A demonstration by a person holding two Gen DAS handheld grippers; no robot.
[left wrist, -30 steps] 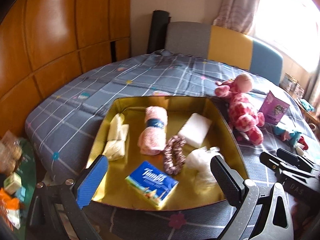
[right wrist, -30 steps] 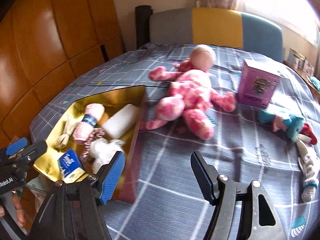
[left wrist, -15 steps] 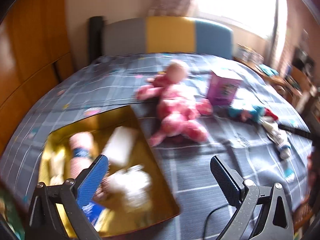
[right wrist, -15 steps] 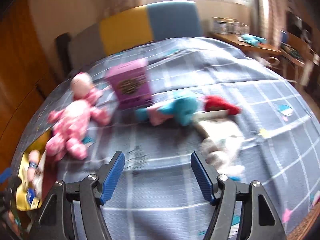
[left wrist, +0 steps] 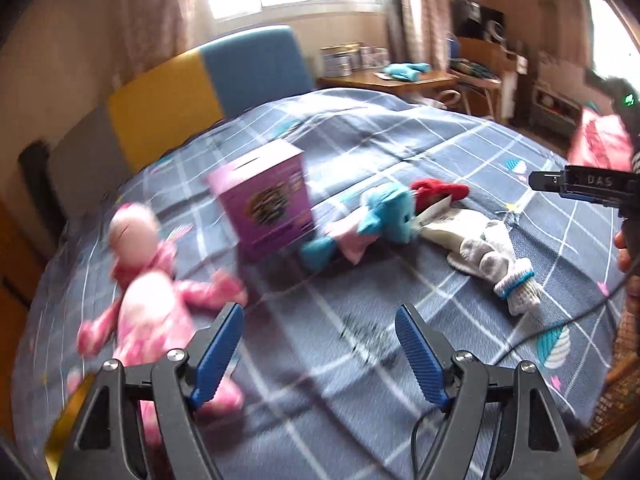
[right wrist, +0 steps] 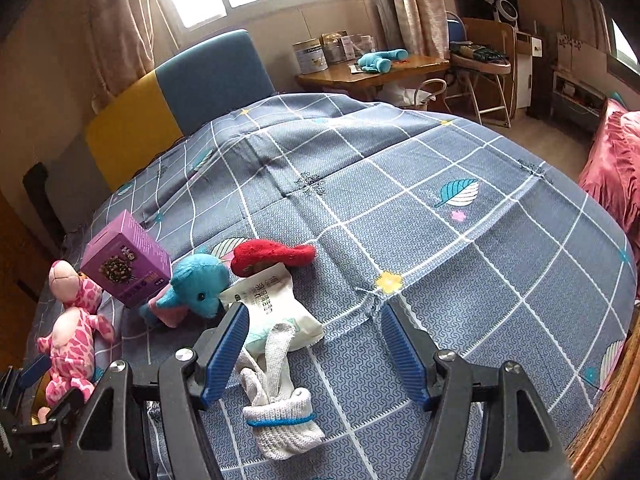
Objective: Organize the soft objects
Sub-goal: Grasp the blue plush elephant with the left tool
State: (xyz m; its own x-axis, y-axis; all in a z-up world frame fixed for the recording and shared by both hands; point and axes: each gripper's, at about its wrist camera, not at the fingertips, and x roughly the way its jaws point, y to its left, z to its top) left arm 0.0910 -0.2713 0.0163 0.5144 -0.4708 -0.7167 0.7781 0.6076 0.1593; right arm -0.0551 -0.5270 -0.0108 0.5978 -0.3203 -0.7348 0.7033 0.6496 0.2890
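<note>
My right gripper [right wrist: 314,350] is open and empty, just above a rolled white sock with a blue band [right wrist: 280,420] and a white tissue pack [right wrist: 272,308]. A blue plush elephant [right wrist: 196,288] and a red plush piece [right wrist: 272,256] lie to the left behind them. A pink spotted plush [right wrist: 72,344] lies far left. My left gripper [left wrist: 318,354] is open and empty over the bedspread, right of the pink plush [left wrist: 148,312]. The blue elephant [left wrist: 380,216] and the sock [left wrist: 496,264] lie ahead of it. A gold tray corner [left wrist: 68,420] shows at the lower left.
A purple box [right wrist: 124,260] stands by the elephant, also in the left wrist view [left wrist: 264,200]. The bed has a grey checked cover [right wrist: 440,220] and a yellow and blue headboard [right wrist: 180,96]. A wooden desk [right wrist: 372,68] and a folding chair [right wrist: 480,76] stand beyond.
Both grippers have swung right, away from the gold tray, toward the sock, elephant and tissue pack. Both stayed open.
</note>
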